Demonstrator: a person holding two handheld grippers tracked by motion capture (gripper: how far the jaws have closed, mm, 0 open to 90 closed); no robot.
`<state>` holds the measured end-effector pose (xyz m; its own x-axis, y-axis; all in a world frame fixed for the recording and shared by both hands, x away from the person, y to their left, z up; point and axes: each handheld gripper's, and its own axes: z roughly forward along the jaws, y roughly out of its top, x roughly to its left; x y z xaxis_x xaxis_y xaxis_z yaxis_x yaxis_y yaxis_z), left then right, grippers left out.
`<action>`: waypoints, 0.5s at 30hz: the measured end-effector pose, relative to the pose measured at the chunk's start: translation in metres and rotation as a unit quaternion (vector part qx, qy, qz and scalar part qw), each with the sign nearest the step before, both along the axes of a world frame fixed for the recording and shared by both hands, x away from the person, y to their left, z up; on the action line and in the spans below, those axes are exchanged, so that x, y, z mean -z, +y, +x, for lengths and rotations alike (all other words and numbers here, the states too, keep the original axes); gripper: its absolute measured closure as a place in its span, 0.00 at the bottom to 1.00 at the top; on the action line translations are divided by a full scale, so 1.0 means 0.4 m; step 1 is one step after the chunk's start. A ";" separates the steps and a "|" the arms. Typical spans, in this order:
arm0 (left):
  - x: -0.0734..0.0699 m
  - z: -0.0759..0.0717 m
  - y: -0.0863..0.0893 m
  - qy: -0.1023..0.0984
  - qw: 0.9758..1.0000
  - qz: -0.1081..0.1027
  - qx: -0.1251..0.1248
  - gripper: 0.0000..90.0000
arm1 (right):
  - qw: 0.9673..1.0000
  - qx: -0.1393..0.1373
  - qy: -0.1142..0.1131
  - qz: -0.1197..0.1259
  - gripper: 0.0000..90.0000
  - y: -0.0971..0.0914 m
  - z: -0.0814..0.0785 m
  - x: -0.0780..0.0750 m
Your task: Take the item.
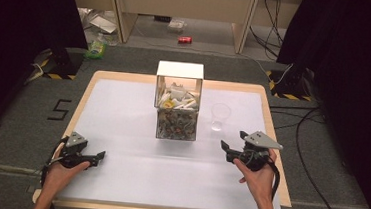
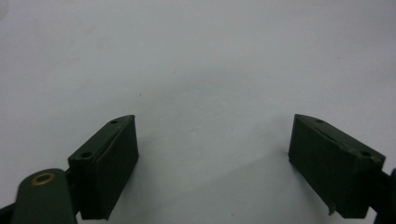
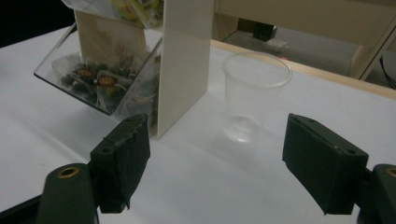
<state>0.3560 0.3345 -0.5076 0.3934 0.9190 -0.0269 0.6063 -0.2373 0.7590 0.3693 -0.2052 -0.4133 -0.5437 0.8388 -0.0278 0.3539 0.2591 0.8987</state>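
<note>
Left claw (image 1: 100, 155) is resting near the table's (image 1: 122, 119) front left corner, jaws apart, holding nothing. Box (image 1: 177, 101) is standing at the middle of the table toward the far edge, clear-fronted, sachets showing inside. Clear cup (image 1: 220, 117) is standing upright just right of the box, apart from it. Right claw (image 1: 224, 146) is hovering near the right edge, jaws apart, pointing at the cup.
</note>
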 end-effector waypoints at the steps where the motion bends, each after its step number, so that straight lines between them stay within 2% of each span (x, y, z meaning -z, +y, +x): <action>1: 0.000 0.000 0.000 0.000 1.000 0.000 0.000 0.17 | 1.000 -0.002 -0.003 0.002 0.27 0.004 0.003 -0.008; 6: 0.000 0.000 0.000 0.000 1.000 0.000 0.000 0.17 | 1.000 -0.013 -0.021 0.015 0.34 0.019 0.017 -0.053; 10: 0.000 0.000 0.000 0.000 1.000 0.000 0.000 0.17 | 0.998 -0.026 -0.046 0.022 0.40 0.037 0.023 -0.100; 11: 0.000 0.000 0.000 0.000 1.000 0.000 0.000 0.17 | 0.998 -0.026 -0.046 0.022 0.40 0.037 0.023 -0.100; 12: 0.000 0.000 0.000 0.000 1.000 0.001 0.000 0.17 | 0.998 -0.032 -0.055 0.025 0.42 0.047 0.024 -0.122; 15: 0.000 0.000 0.000 0.000 1.000 0.000 0.000 0.17 | 0.996 -0.042 -0.067 0.032 0.45 0.060 0.026 -0.150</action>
<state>0.3561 0.3346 -0.5076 0.3940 0.9187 -0.0267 0.6066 -0.2381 0.7585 0.3797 -0.1812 -0.3534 -0.6069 0.7930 -0.0528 0.2086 0.2230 0.9522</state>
